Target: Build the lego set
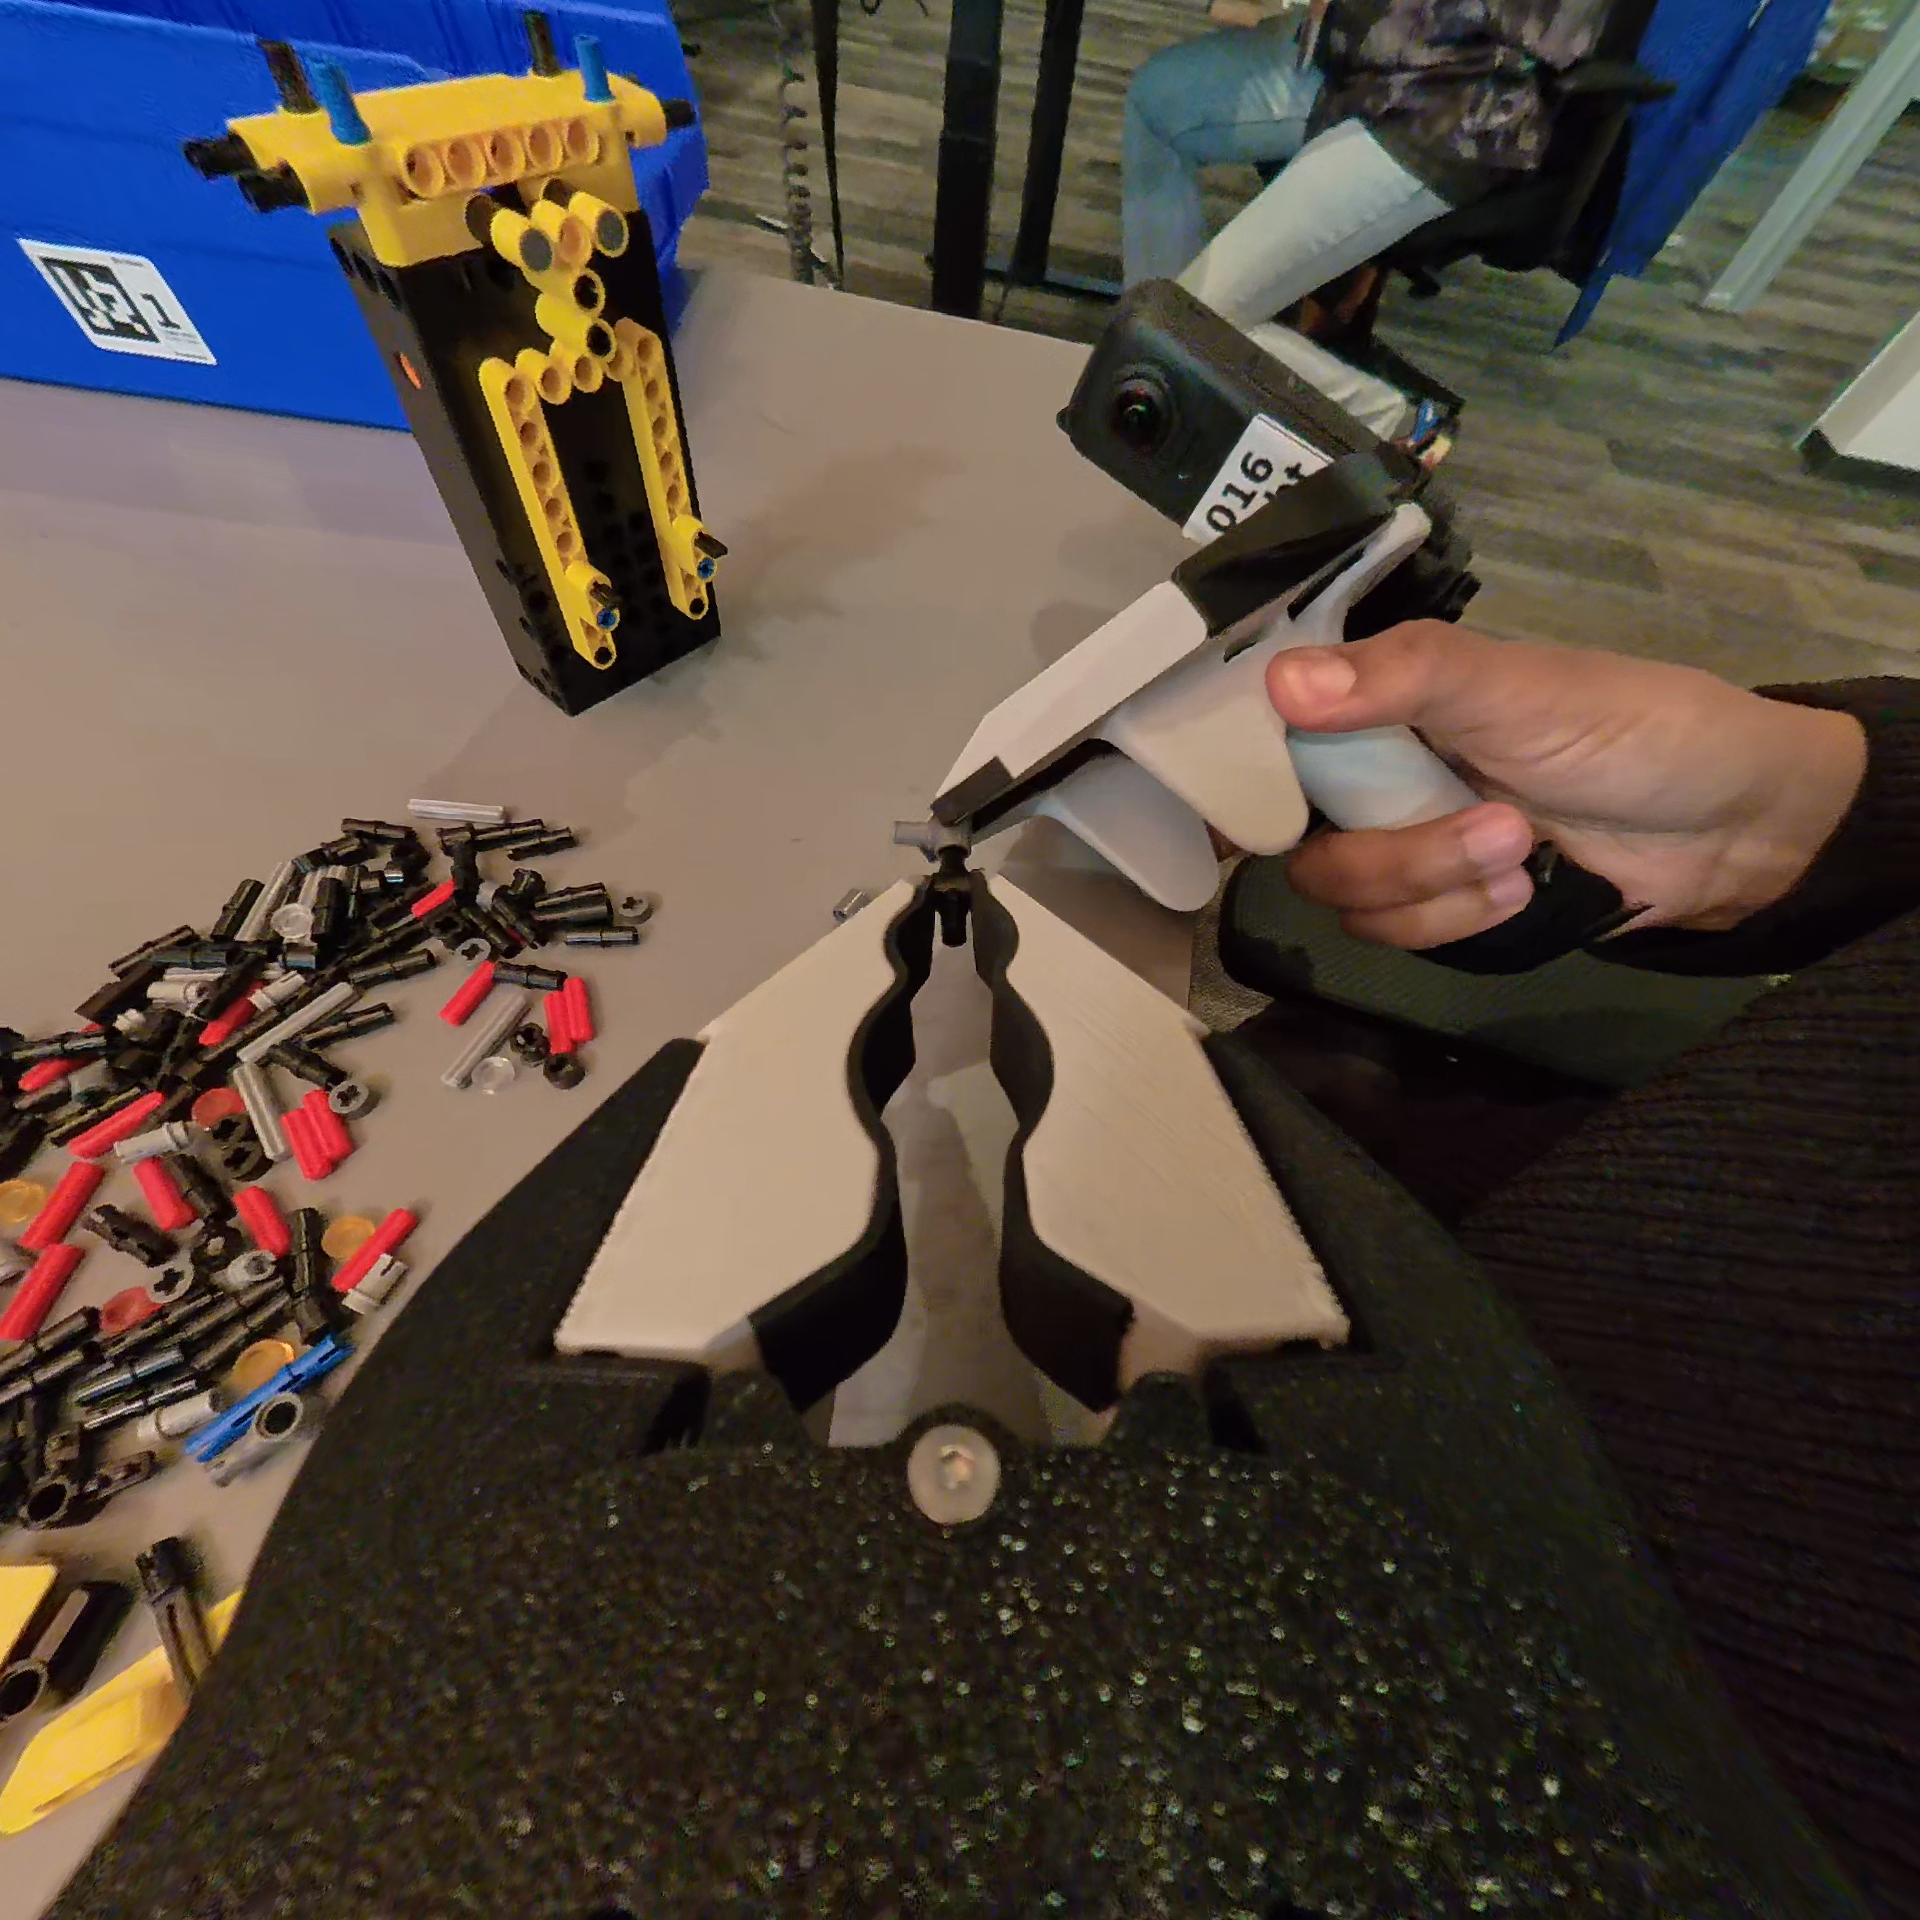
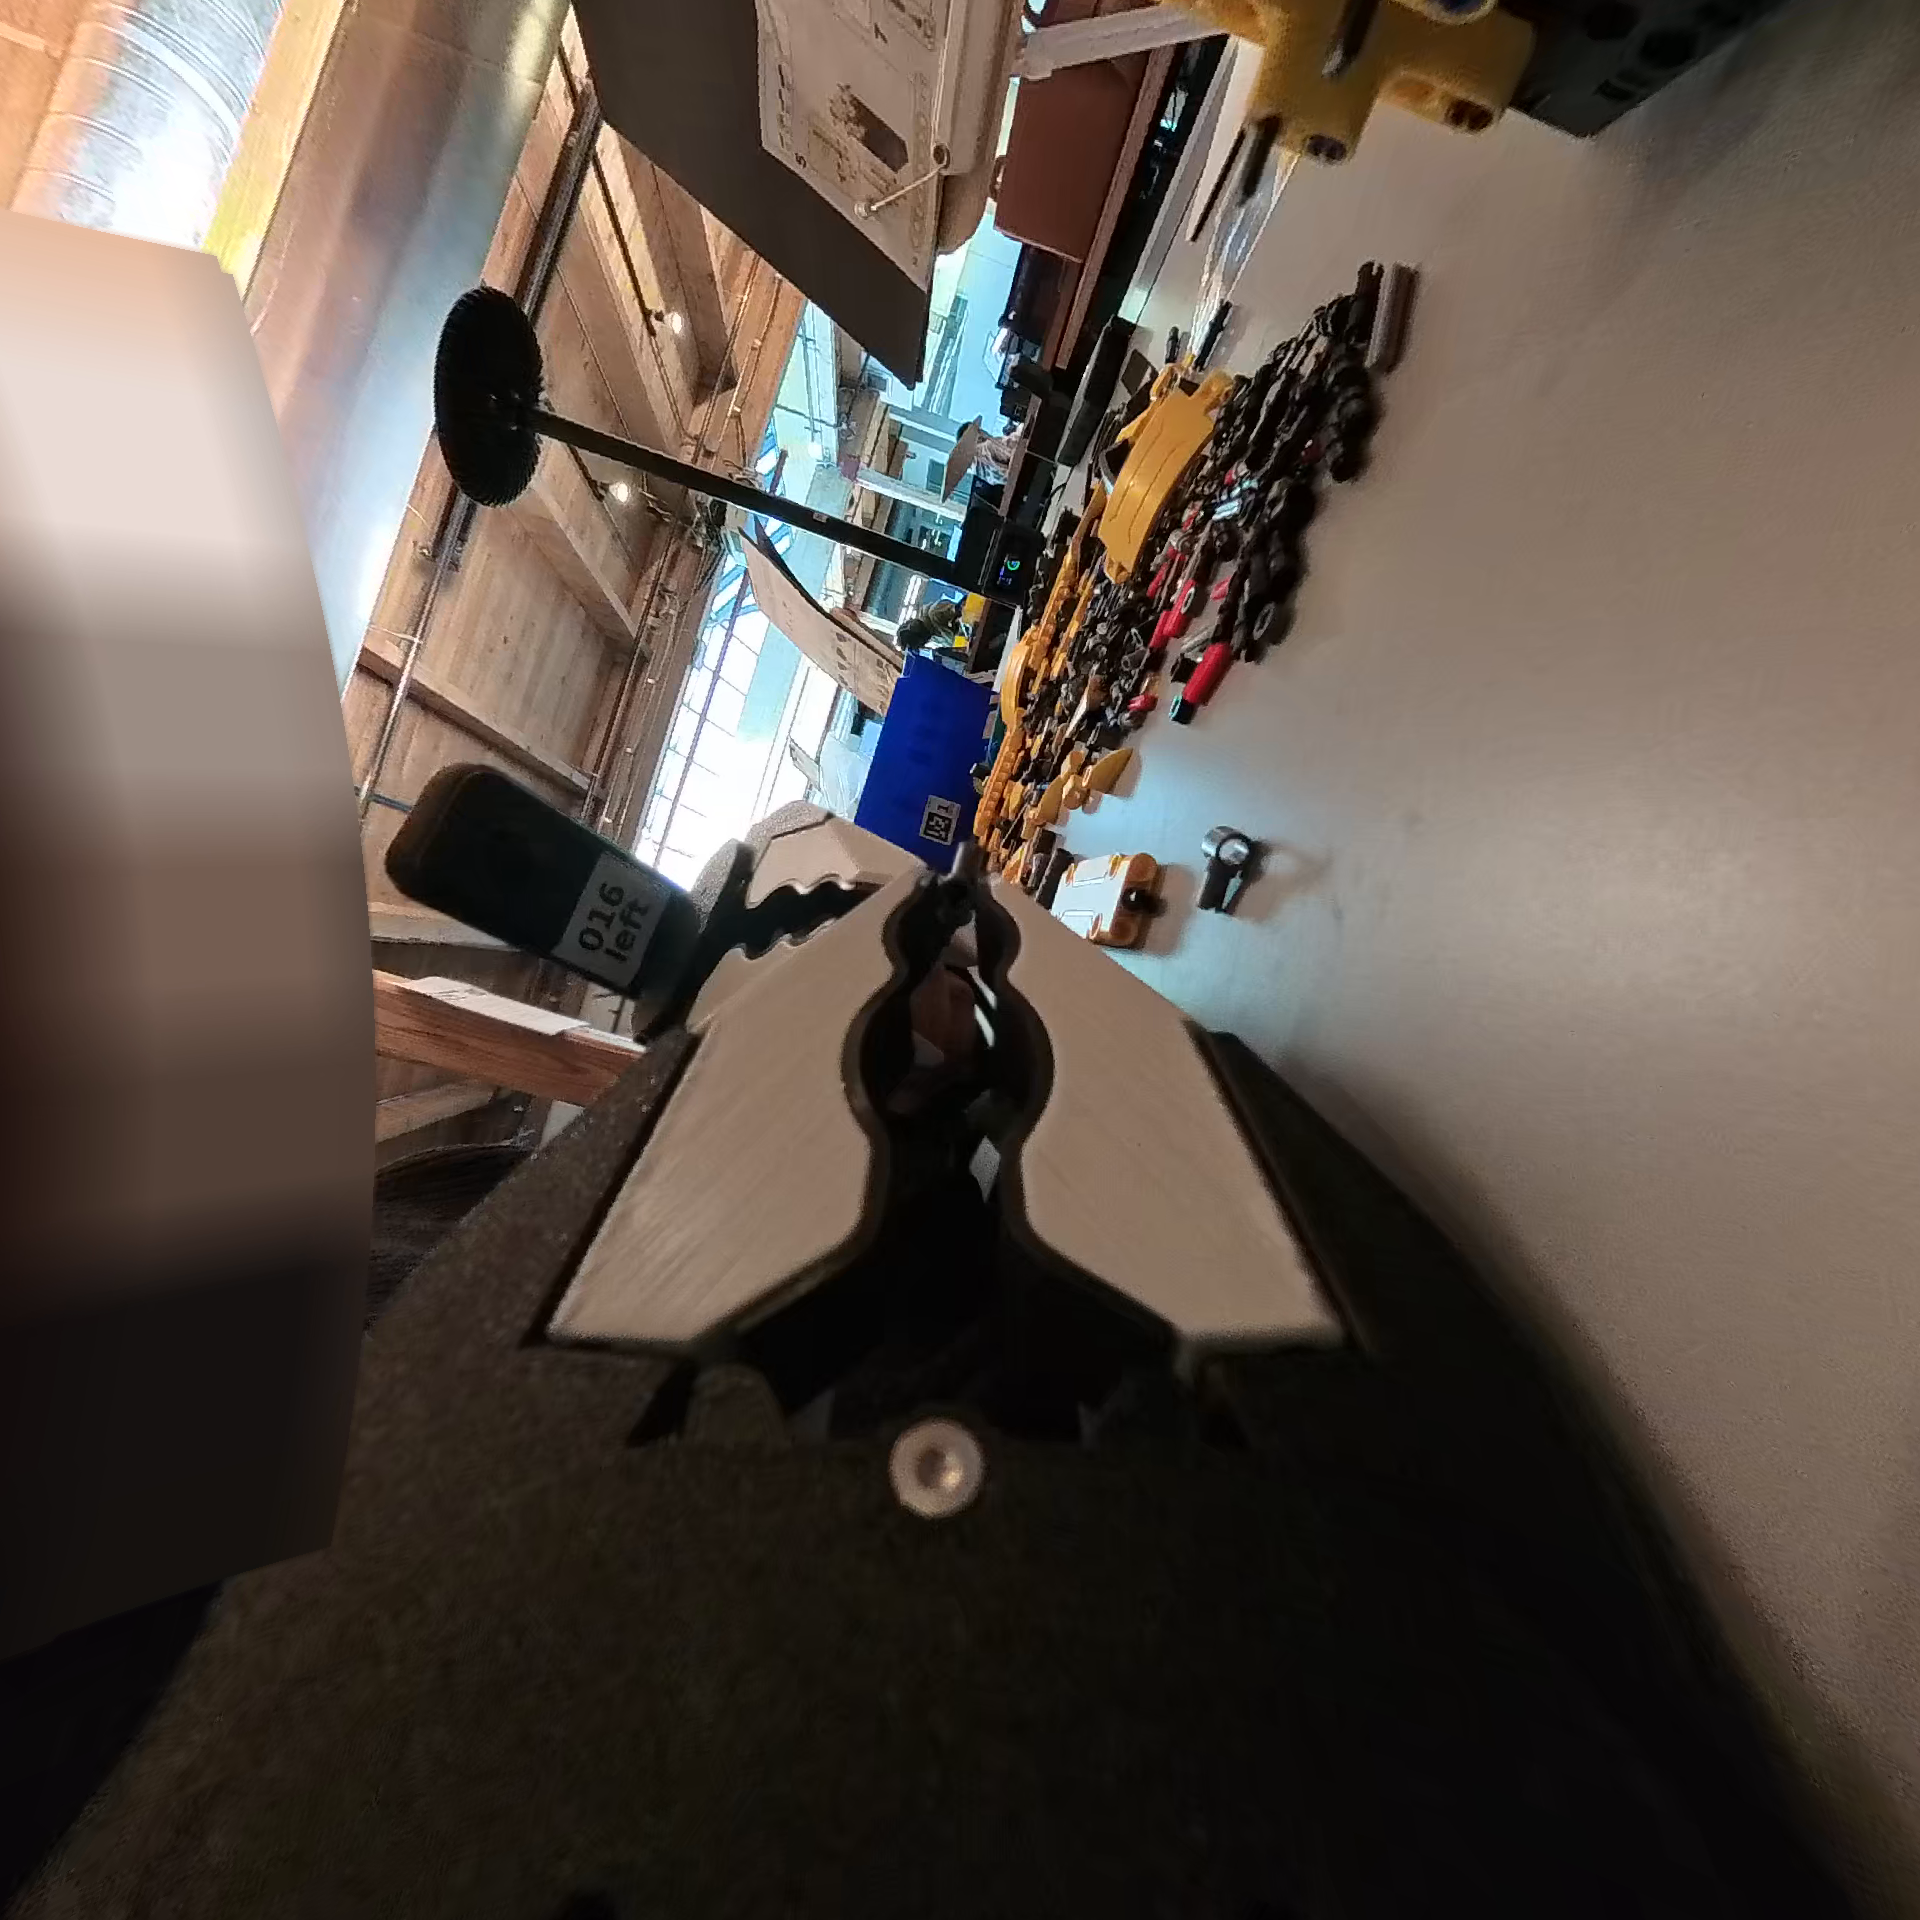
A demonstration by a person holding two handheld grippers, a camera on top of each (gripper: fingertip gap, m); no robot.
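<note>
Above the near edge of the grey table [image 1: 312, 582], the left tongs [image 1: 951, 902] pinch a small black peg [image 1: 951, 920] at their tips, wavy black-lined white fingers [image 1: 790, 1132] drawn nearly together. The right tongs [image 1: 951, 826], held in a hand [image 1: 1538, 790] in a dark ribbed sleeve, come in from the right and grip a small grey connector [image 1: 920, 833] — it sits touching the top of the black peg. Both tools have matte white printed shells on coarse, speckled black bodies.

Left of the tongs lies a loose heap of small parts [image 1: 239, 1091]: black pins, red cylinders, grey axles, a few amber discs and a blue piece. Behind it stands an upright black block with yellow perforated beams [image 1: 520, 416] and blue and black pegs on top. A blue bin [image 1: 156, 208] with a square marker sticker stands behind that; its contents cannot be seen.

Only the left wrist view shows the seated person's legs beyond the table. The right wrist view, rolled sideways, shows its own tongs [image 2: 951, 894] closed at the tip on something dark and blurred, the left tool's camera [image 2: 540, 883], a lone grey-black connector [image 2: 1229, 864] on the bare table, a second heap with curved yellow panels [image 2: 1153, 468], and a black pole with a round brush-like head [image 2: 488, 395] — none visible from the left.
</note>
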